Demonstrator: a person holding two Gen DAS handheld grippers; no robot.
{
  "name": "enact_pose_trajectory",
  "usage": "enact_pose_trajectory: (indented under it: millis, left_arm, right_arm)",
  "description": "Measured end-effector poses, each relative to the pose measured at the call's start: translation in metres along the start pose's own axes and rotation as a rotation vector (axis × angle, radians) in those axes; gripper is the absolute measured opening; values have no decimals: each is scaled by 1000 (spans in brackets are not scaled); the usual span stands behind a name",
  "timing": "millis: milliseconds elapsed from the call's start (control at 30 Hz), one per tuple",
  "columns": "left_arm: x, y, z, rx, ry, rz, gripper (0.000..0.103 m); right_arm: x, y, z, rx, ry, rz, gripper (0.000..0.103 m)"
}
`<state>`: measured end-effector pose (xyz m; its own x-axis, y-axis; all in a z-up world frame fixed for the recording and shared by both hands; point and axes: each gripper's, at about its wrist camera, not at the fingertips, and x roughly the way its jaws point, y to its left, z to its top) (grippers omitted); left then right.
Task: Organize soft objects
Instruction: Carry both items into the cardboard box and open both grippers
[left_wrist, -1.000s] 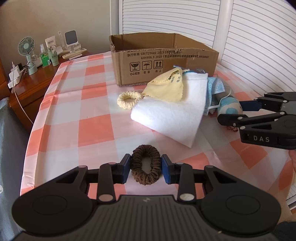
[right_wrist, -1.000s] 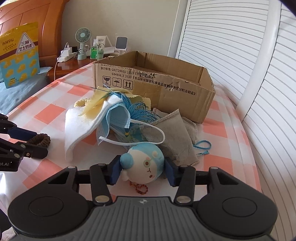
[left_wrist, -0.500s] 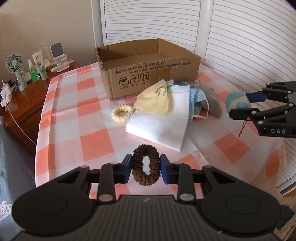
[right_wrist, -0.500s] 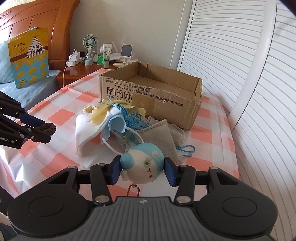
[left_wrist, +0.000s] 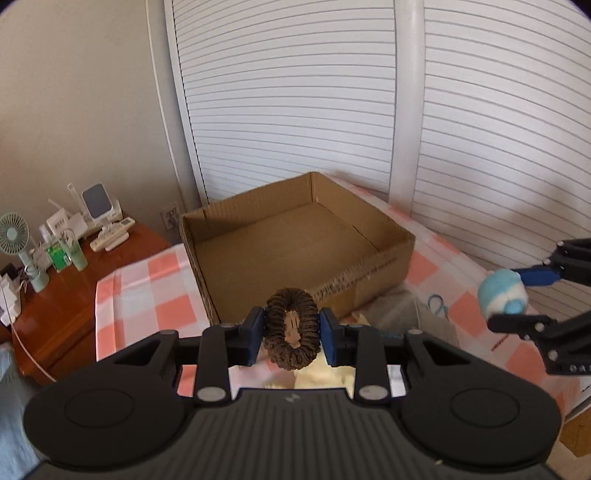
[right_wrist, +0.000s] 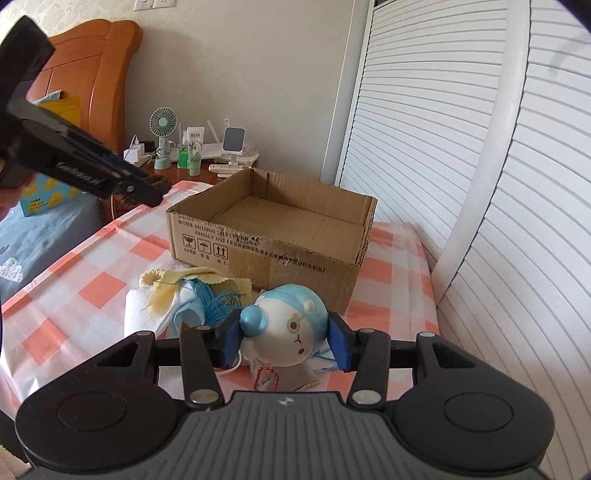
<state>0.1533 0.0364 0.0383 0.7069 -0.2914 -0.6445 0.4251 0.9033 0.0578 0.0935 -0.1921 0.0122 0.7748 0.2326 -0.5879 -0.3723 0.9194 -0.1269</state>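
Note:
My left gripper (left_wrist: 291, 334) is shut on a brown hair scrunchie (left_wrist: 291, 339), held in the air just in front of the near wall of the open cardboard box (left_wrist: 295, 236). My right gripper (right_wrist: 282, 339) is shut on a blue and white plush toy head (right_wrist: 286, 328) with a red bead charm hanging under it. In the left wrist view the plush toy (left_wrist: 502, 297) hangs to the right of the box. In the right wrist view the left gripper (right_wrist: 147, 188) is up at the left, beside the box (right_wrist: 269, 236). The box is empty.
A pile of soft things lies on the checked tablecloth (right_wrist: 85, 273) before the box: white cloth (right_wrist: 147, 314), yellow cloth (right_wrist: 199, 280), blue thread, grey pouch. A wooden nightstand (left_wrist: 62, 295) with a fan and bottles stands left. White slatted doors (right_wrist: 480, 184) close the right side.
Both grippers have risen off the table with their loads and come closer to the box. The scrunchie now hangs before the box wall, and the box's inside shows from above.

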Motion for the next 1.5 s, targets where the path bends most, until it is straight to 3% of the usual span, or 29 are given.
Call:
enact_pose_trajectory:
  millis: [267, 333, 400, 500, 667, 867, 1200, 1500]
  left_arm:
    - [93, 21, 75, 11, 22, 63, 34]
    - [117, 30, 84, -18, 41, 67, 46]
    - [136, 36, 89, -34, 54, 88, 80]
    - [147, 41, 86, -38, 41, 139, 84]
    - [138, 47, 77, -66, 44, 139, 94]
    - [96, 39, 63, -42, 9, 140, 101]
    - [24, -1, 9, -59, -41, 119, 103]
    - [17, -23, -11, -114, -19, 102, 102]
  right_arm:
    - [10, -19, 15, 20, -28, -9, 53]
    - [13, -23, 17, 27, -31, -9, 53]
    - [15, -27, 18, 31, -31, -11, 53]
    - [17, -29, 18, 34, -28, -14, 53]
    - [20, -30, 20, 39, -21, -11, 53]
    - [18, -22, 28, 28, -27, 3, 54]
    - [35, -26, 47, 98, 3, 49, 54]
    - [73, -28, 85, 105, 31, 60, 54]
